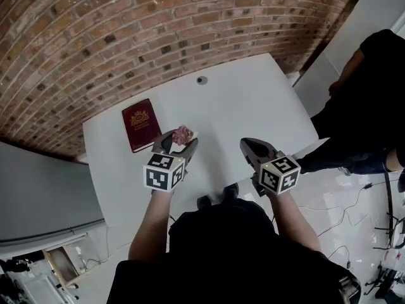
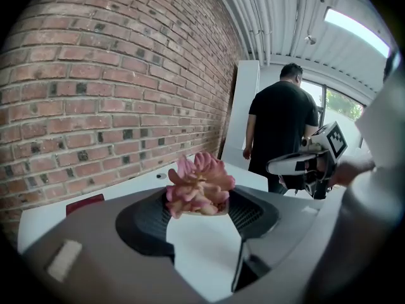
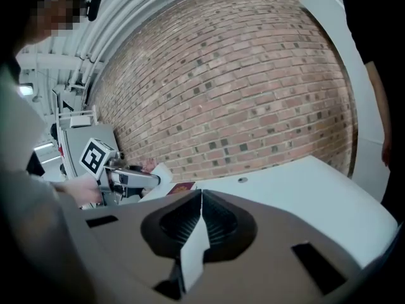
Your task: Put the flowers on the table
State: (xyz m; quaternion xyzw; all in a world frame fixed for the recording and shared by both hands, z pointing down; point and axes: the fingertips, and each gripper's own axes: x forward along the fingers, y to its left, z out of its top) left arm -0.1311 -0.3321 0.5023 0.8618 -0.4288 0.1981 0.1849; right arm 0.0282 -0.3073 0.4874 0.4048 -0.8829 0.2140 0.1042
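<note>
A pink flower cluster [image 1: 183, 134] is held over the white table [image 1: 253, 106], near its front edge. My left gripper [image 1: 180, 142] is shut on it. In the left gripper view the blossoms [image 2: 198, 190] fill the gap between the two fingertips of that gripper [image 2: 199, 202], with white tabletop showing below. My right gripper [image 1: 248, 145] hovers to the right of the flowers at about the same height, apart from them. Its jaws [image 3: 201, 195] meet at the tips with nothing between them.
A dark red book with a gold crest [image 1: 140, 124] lies flat on the table's left part, just beyond the left gripper. A small round grommet [image 1: 202, 80] sits near the far edge by the brick wall. A person in black [image 1: 373, 106] stands right of the table.
</note>
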